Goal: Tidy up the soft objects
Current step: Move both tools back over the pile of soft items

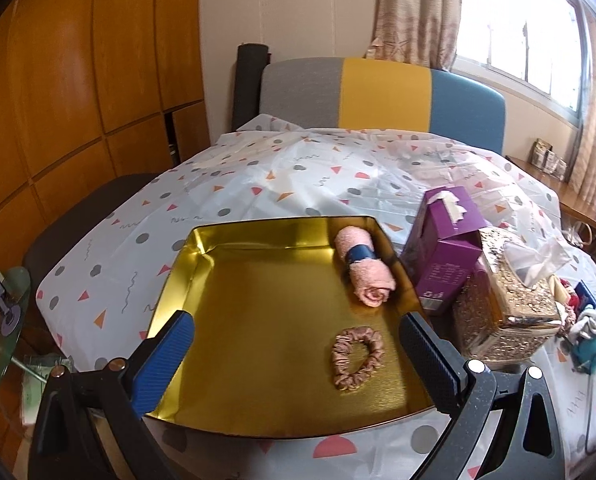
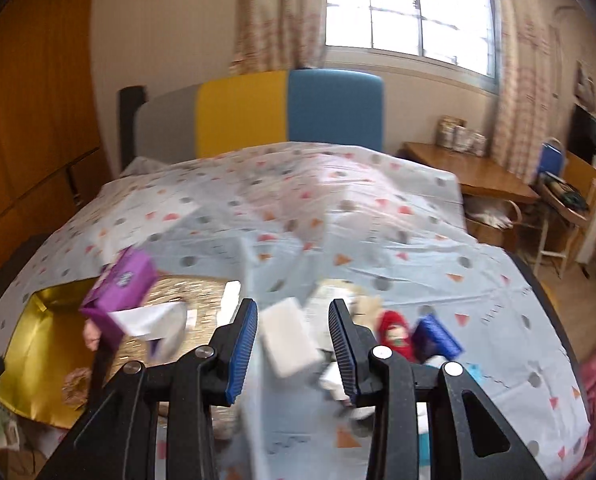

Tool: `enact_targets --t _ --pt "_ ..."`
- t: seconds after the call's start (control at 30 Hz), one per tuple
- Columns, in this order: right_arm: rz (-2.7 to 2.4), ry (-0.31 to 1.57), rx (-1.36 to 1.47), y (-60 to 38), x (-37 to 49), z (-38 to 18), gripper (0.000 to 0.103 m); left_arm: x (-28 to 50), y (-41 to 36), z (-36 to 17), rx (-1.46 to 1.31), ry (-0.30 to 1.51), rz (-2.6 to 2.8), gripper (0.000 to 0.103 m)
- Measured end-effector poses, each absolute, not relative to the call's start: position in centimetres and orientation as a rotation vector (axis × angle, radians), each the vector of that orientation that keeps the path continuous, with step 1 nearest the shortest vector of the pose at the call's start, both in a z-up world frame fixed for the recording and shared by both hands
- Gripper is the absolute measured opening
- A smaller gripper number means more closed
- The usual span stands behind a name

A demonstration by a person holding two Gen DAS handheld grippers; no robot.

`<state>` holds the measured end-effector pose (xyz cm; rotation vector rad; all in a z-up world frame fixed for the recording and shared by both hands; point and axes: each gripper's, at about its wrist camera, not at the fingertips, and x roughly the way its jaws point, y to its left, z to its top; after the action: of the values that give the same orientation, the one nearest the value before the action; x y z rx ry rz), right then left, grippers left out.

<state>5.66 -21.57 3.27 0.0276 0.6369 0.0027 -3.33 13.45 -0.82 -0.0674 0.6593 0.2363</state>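
A gold tray (image 1: 258,300) lies on the patterned tablecloth. In it are a rolled pink towel (image 1: 363,274) with a blue band, at the far right, and a pink scrunchie (image 1: 355,362), near right. My left gripper (image 1: 298,356) hangs open and wide over the tray's near edge, holding nothing; the scrunchie lies just inside its right finger. In the blurred right wrist view, my right gripper (image 2: 292,344) is partly open above a heap of small things. A white block (image 2: 290,338) shows between its fingers with gaps on both sides. A red soft toy (image 2: 393,332) lies just right of it.
A purple tissue box (image 1: 443,248) and a glittery gold tissue box (image 1: 505,300) stand against the tray's right side. More small items (image 1: 577,308) lie right of them. A three-coloured headboard (image 1: 381,96) is behind, a wooden desk (image 2: 469,176) far right, wardrobes to the left.
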Motion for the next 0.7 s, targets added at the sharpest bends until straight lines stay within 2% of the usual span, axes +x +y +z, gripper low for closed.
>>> enact_targets --t 0.33,0.7 --pt "-0.303 0.651 0.181 -33.6 5.8 -1.0 0.037 -2.6 9.4 0.2 0.014 0.646 0.138 0.103" --pt "-0.368 0.666 0.426 -38.8 4.6 -2.7 0.037 -1.4 3.0 2.1 0.081 0.579 -0.103 0.103"
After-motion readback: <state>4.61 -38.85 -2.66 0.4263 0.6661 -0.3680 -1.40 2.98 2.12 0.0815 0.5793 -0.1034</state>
